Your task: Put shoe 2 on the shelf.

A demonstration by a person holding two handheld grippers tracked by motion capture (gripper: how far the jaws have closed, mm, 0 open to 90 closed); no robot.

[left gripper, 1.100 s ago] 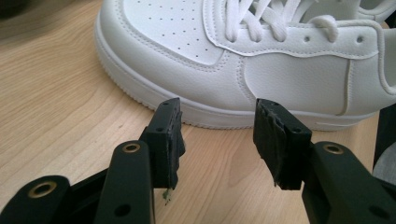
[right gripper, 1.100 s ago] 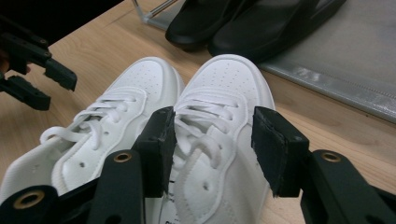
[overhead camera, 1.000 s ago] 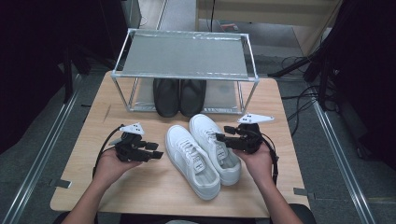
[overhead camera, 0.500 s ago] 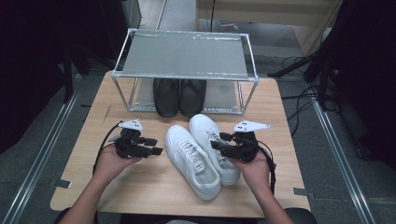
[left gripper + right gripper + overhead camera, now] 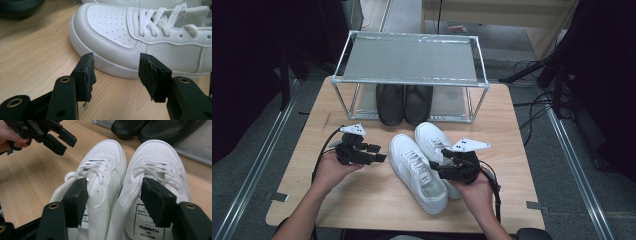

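Two white sneakers lie side by side mid-table, toes toward the rack: the left one [image 5: 417, 172] [image 5: 102, 162] and the right one [image 5: 434, 140] [image 5: 157, 157]. My right gripper [image 5: 435, 170] [image 5: 115, 190] hovers over their heel ends. Its jaws have just been opening, and they now straddle the touching inner sides of both shoes without pressing them. My left gripper [image 5: 379, 153] [image 5: 117, 62] [image 5: 63, 142] sits left of the left sneaker [image 5: 120, 32], pointing at its side. Its jaws opened a little in the last second, and nothing is between them.
A metal rack [image 5: 409, 57] stands at the table's back, with a pair of black shoes [image 5: 404, 102] on its lower shelf. Bare wooden tabletop [image 5: 362, 200] lies in front of and left of the sneakers. Cables trail from both grippers.
My right hand has slid toward the table's front edge and slightly left, from beside the right sneaker to over the heel ends. The left hand has barely moved.
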